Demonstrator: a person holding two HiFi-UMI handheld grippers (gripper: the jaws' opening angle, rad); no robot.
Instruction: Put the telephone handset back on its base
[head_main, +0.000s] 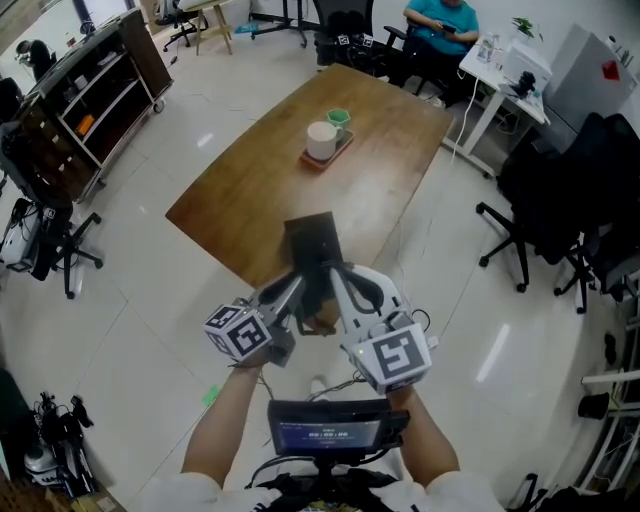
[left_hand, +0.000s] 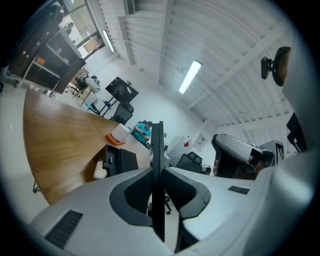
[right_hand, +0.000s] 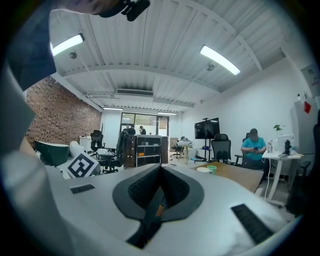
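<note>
Handset (left_hand: 158, 142), seemingly the dark slab clamped in left hand-held gripper (left_hand: 159, 169), base (left_hand: 120, 161) just ahead on table (left_hand: 55, 140).

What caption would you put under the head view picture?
The left gripper and right gripper point toward a black telephone at the wooden table's near edge, a tray of cups beyond.
</note>
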